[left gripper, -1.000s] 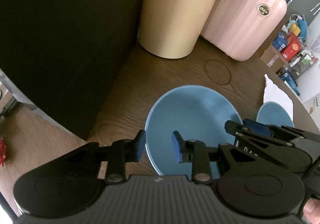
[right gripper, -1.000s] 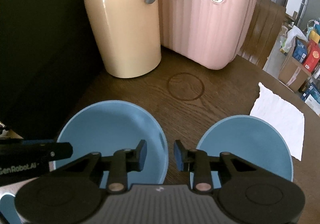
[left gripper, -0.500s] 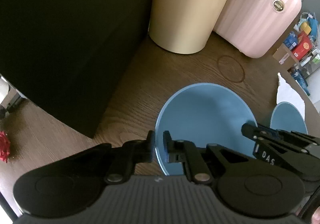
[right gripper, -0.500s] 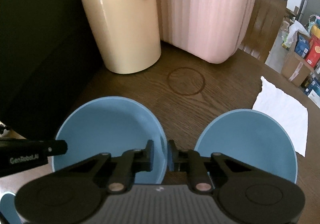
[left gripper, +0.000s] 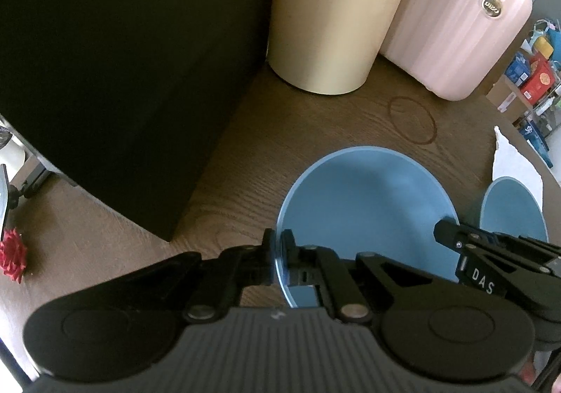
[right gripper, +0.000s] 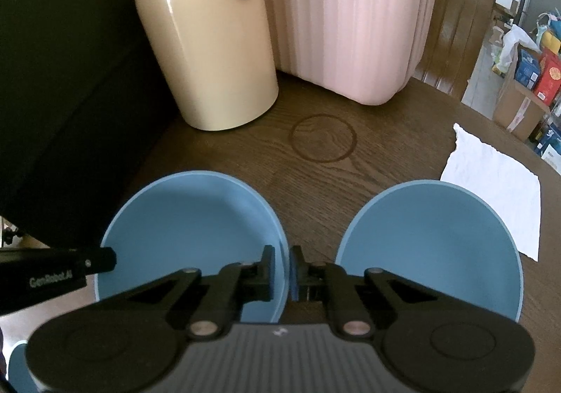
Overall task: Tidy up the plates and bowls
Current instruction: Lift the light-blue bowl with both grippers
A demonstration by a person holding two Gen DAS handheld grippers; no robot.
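Both claws on one blue bowl

Bowl (right gripper: pixel 189 217) and claws meet at two opposite points of one rim, and the coming lift turns on that. Seen from the left wrist, the left claw (left gripper: pixel 278 258) is clamped on the bowl's left rim edge, one finger outside the wall and one inside, with the pale rim line running between the pads. Seen from the right wrist, the right claw (right gripper: pixel 280 270) is pinched on the same bowl's right rim, its fingers nearly together with the wall between them. The bowl lies straight ahead of each claw and between the two, so neither arm is nearer; each already has its side. My guess is that the bowl should rise level only if both hands go up together.

A second blue bowl (right gripper: pixel 431 245) sits on the surface (right gripper: pixel 350 182) just right of the held one, close to it but not touching, as far as the right wrist view shows. It lies to the right claw's right, so a carry across to nest the two would go that way; that is a judgement, not something seen. A white paper napkin (right gripper: pixel 498 189) lies beyond it, its near edge passing behind the second bowl's rim.

For writing: the right claw's arm, seen from the left wrist, carries "DAS"; the left claw's arm, seen from the right wrist, reads "GenRobot.AI". The pink suitcase (right gripper: pixel 350 18) has a round gold badge with lettering too small to read. A beige jug (right gripper: pixel 207 42) stands beside it, unmarked.
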